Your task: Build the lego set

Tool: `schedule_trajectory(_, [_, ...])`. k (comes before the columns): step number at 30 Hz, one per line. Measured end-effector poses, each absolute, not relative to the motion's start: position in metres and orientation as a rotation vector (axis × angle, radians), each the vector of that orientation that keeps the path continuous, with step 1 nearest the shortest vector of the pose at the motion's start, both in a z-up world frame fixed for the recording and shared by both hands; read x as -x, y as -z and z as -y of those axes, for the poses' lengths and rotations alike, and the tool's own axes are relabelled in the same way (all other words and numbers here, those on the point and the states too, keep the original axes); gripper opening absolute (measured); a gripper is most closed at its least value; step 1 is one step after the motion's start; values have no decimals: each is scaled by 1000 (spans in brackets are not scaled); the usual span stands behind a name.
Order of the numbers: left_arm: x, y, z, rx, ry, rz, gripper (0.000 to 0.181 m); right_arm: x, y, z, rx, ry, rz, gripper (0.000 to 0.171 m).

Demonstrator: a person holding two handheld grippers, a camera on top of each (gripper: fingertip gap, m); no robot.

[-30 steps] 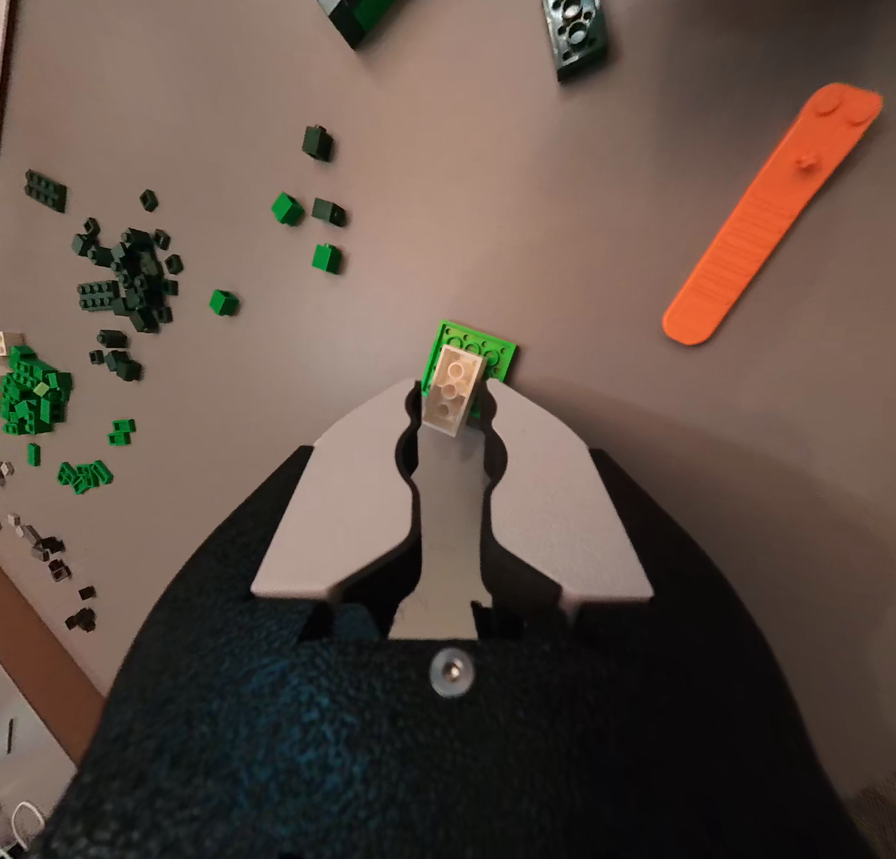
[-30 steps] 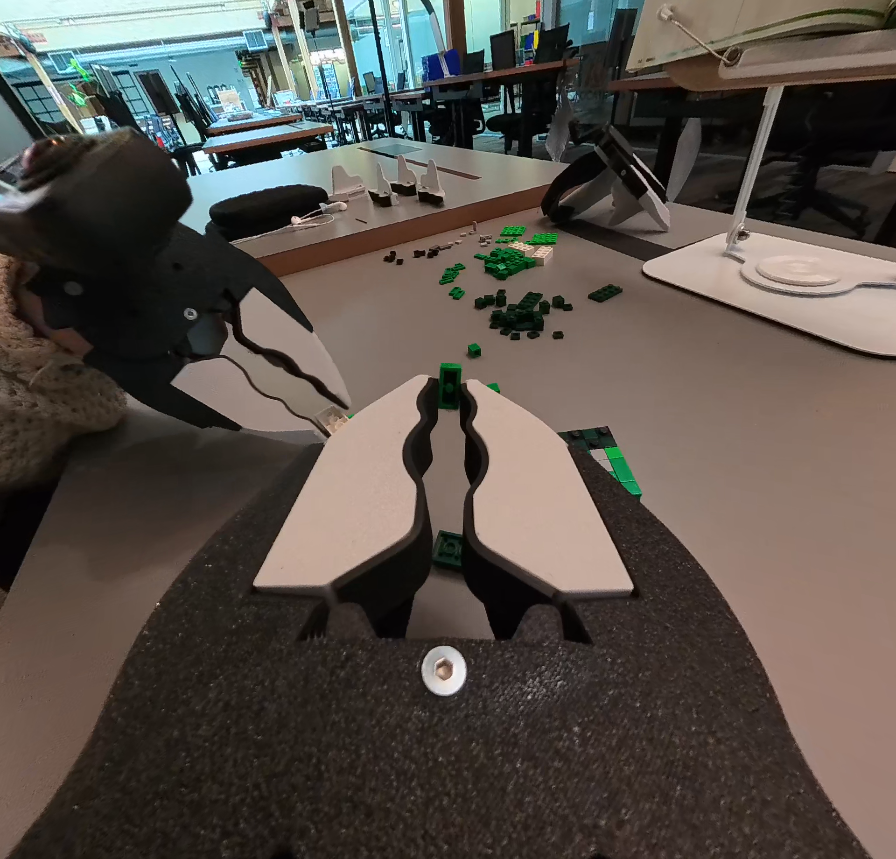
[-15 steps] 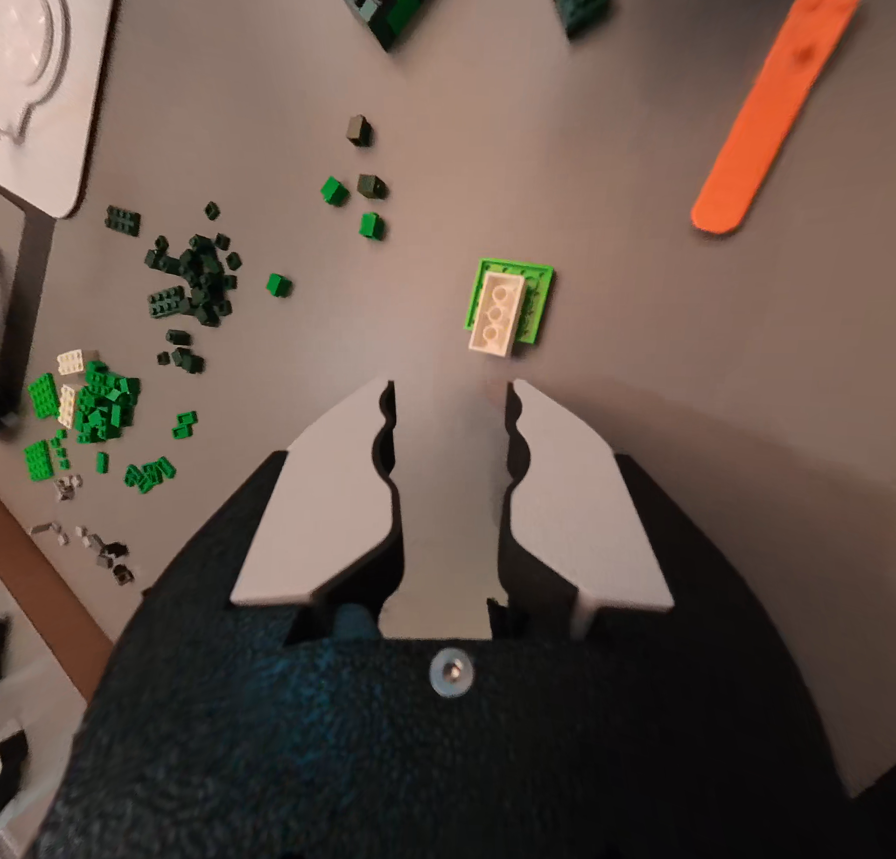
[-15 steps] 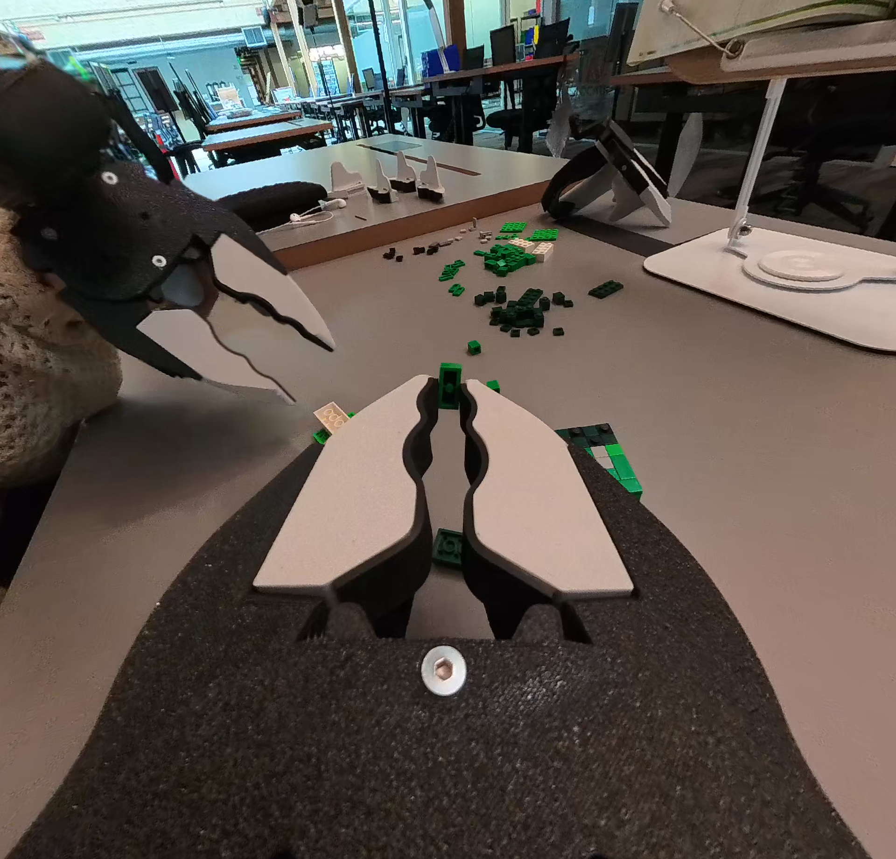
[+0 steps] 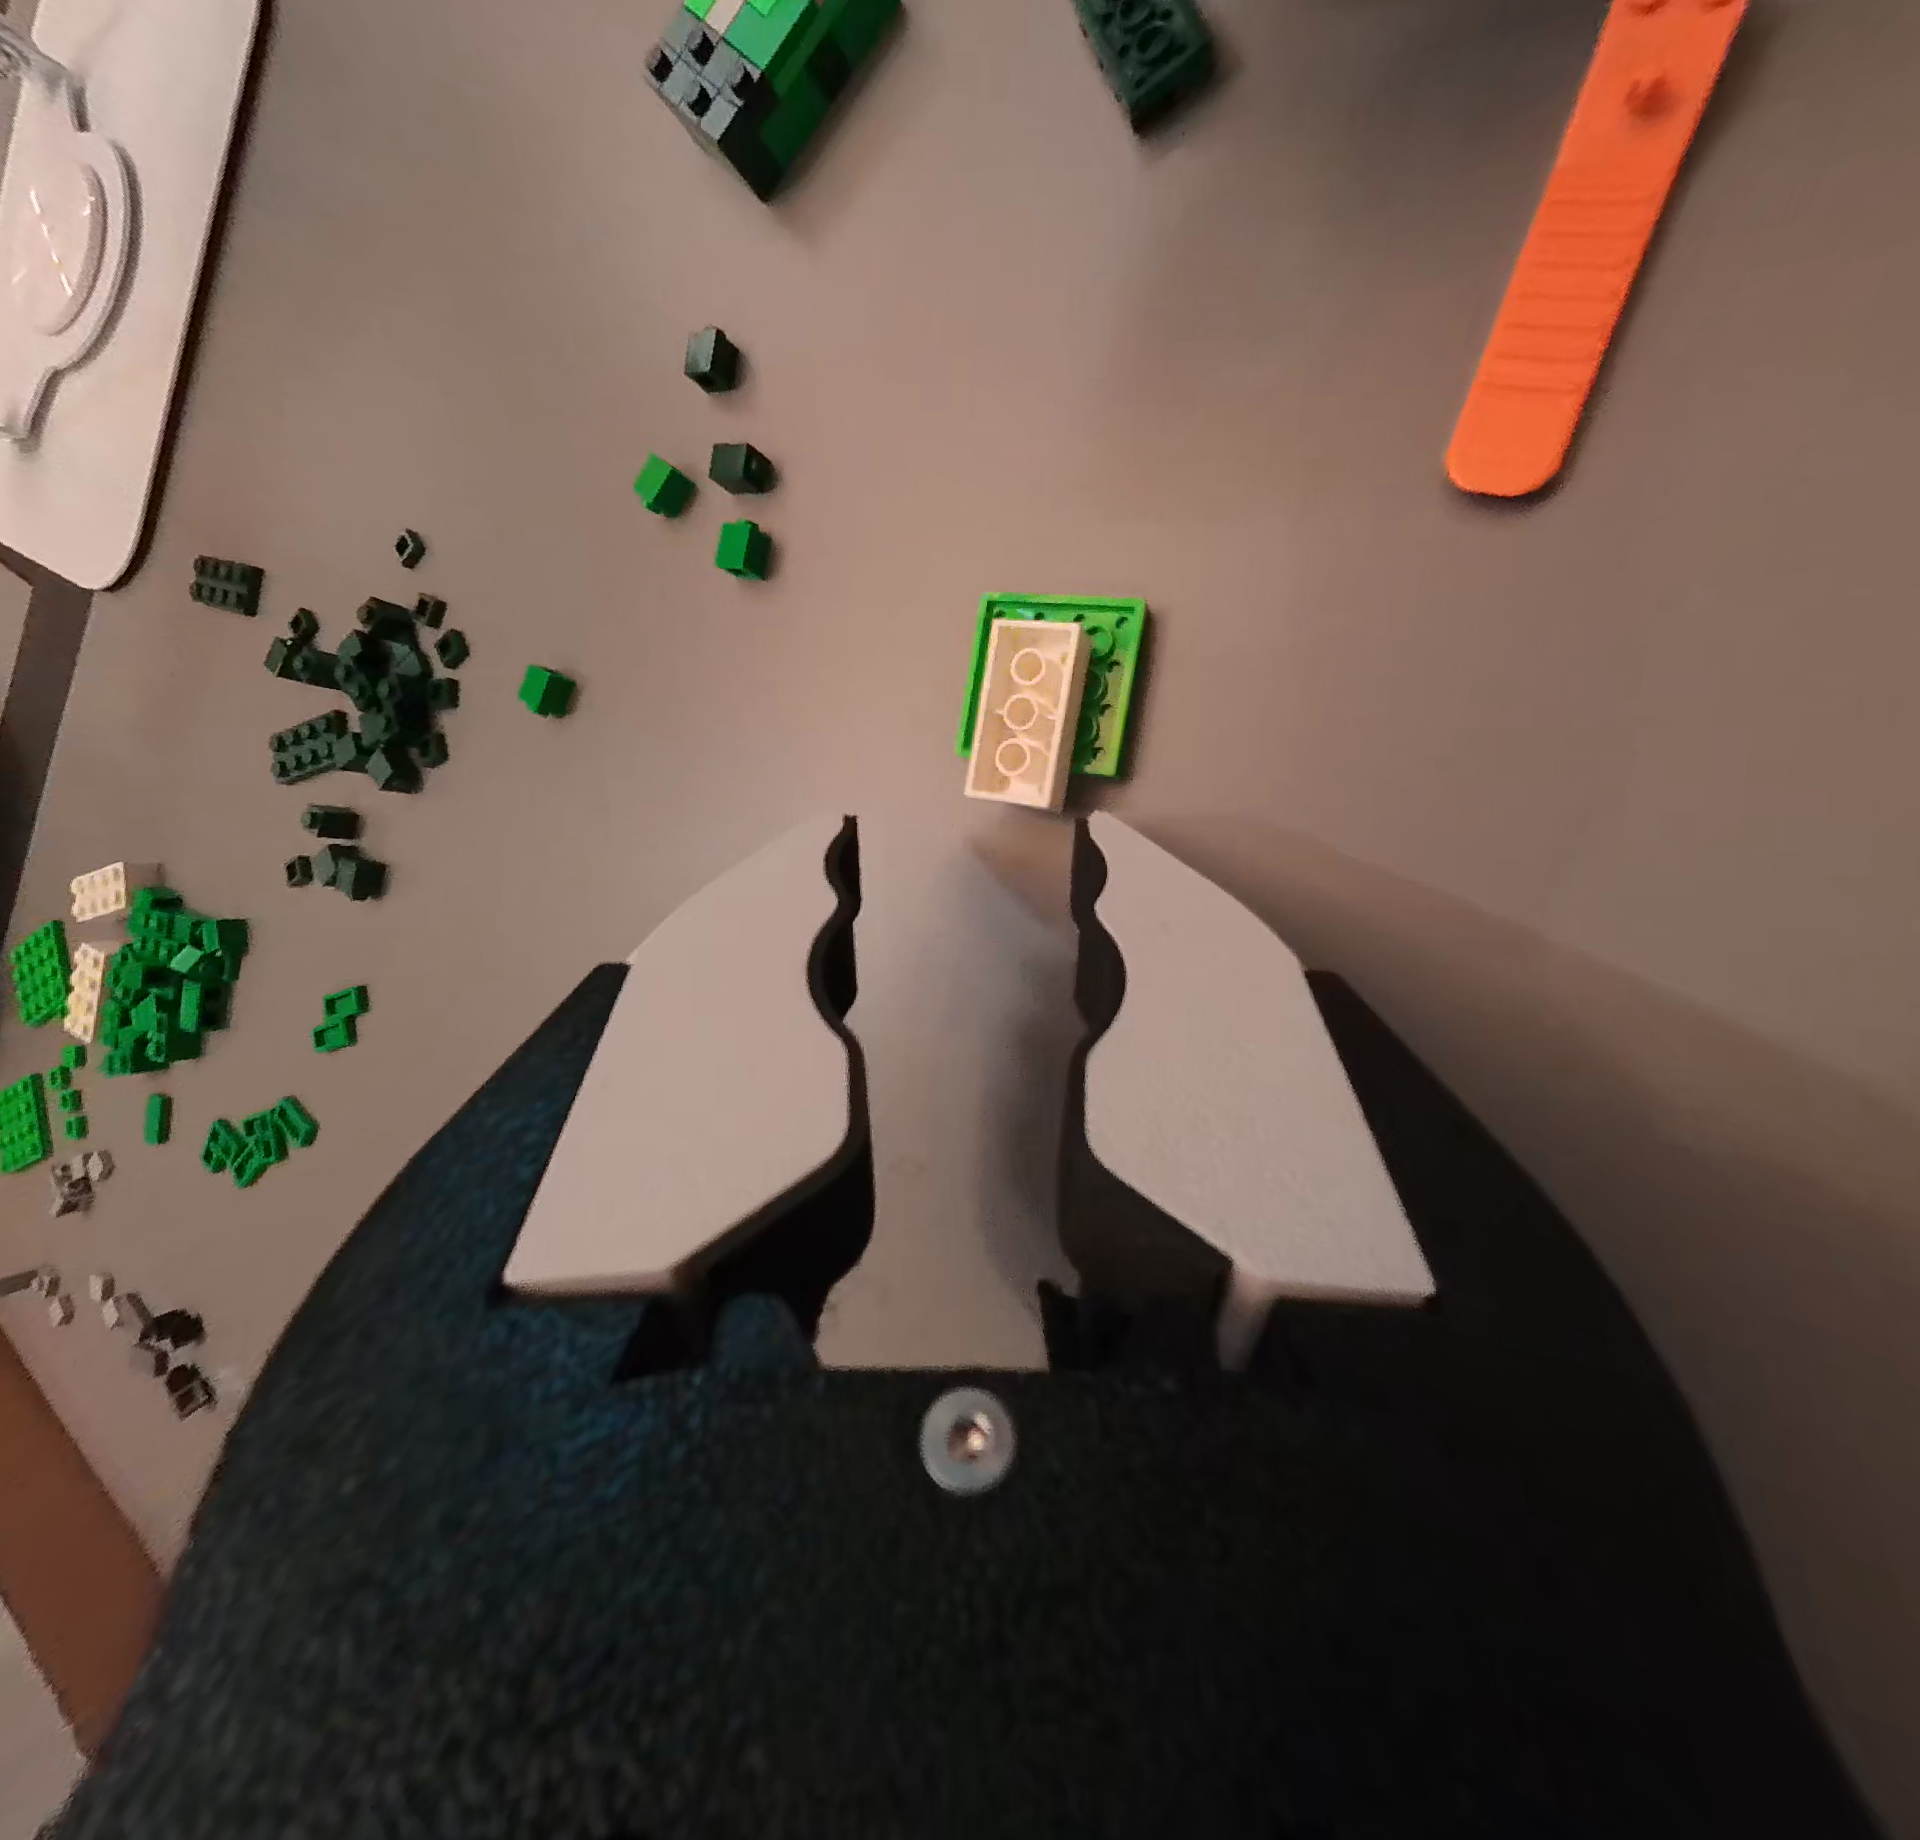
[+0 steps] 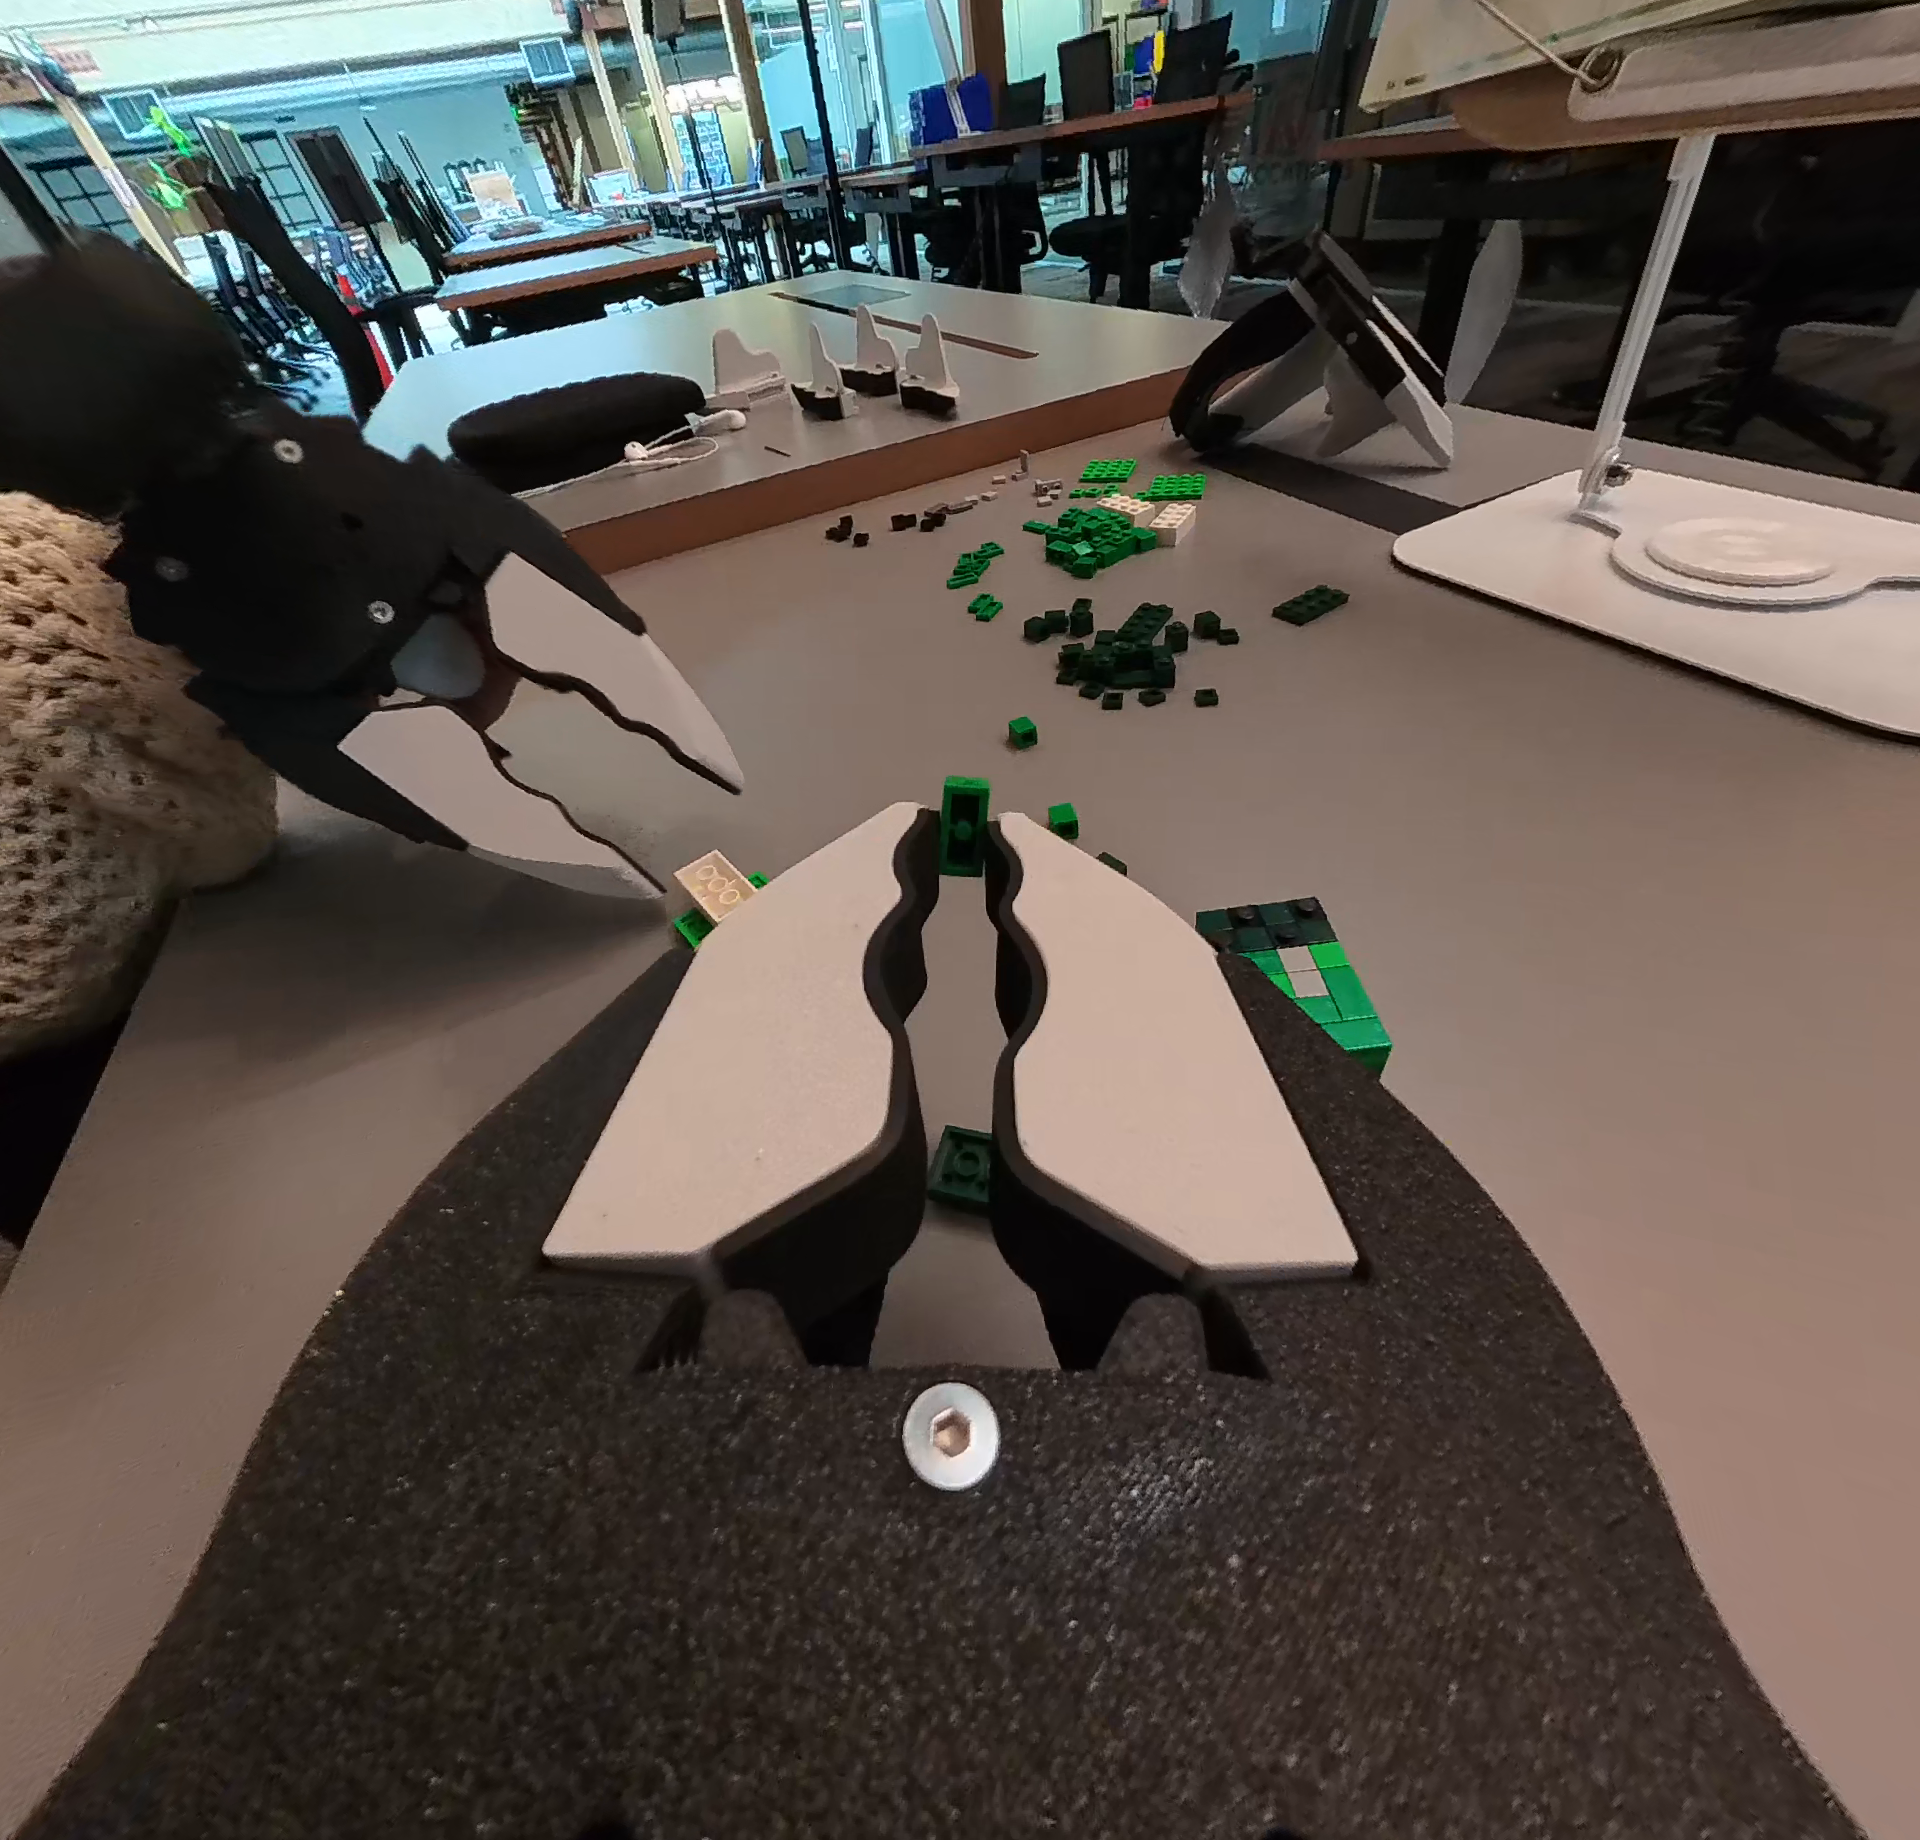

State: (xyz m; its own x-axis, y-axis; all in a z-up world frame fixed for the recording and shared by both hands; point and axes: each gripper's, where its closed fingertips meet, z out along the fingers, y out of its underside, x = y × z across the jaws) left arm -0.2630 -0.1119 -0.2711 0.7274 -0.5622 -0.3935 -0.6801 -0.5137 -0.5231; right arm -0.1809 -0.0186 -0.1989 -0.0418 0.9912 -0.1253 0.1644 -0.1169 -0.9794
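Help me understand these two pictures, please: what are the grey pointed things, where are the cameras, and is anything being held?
The grey points are the fingers of two hand-held grippers, each carrying a camera that looks along them. The left wrist view looks down on the table: the left gripper is open and empty, above a white brick that lies on a light green plate. Nearby lie loose green bricks, a part-built green block and an orange brick separator. The right wrist view looks across the table: the right gripper is shut on a small green brick.
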Motion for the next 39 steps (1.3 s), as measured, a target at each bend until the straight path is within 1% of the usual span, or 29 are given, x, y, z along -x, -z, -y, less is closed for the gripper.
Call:
schedule_trajectory(1, [262,273,111,2258,-207,-936,40,181,199,19,1396,-1255,1310,8])
schedule_trajectory(9, [261,280,107,2262,-110,-930,39,181,199,18,1398,-1258,1309,8])
schedule_trajectory(16, [263,277,112,2255,-38,-939,43,180,199,18,1396,-1256,1307,8])
schedule_trajectory(17, [264,276,114,2248,-25,-949,42,180,198,18,1396,-1256,1306,8])
schedule_trajectory(19, [263,273,117,2229,15,-983,34,180,198,18,1393,-1258,1306,8])
schedule_trajectory(21, [262,269,117,2207,41,-1002,32,180,198,19,1393,-1257,1309,8])
schedule_trajectory(29, [260,275,109,2220,73,-1049,33,180,200,19,1396,-1257,1313,8])
schedule_trajectory(39, [255,283,106,2231,127,-1090,26,180,201,19,1401,-1257,1318,8])
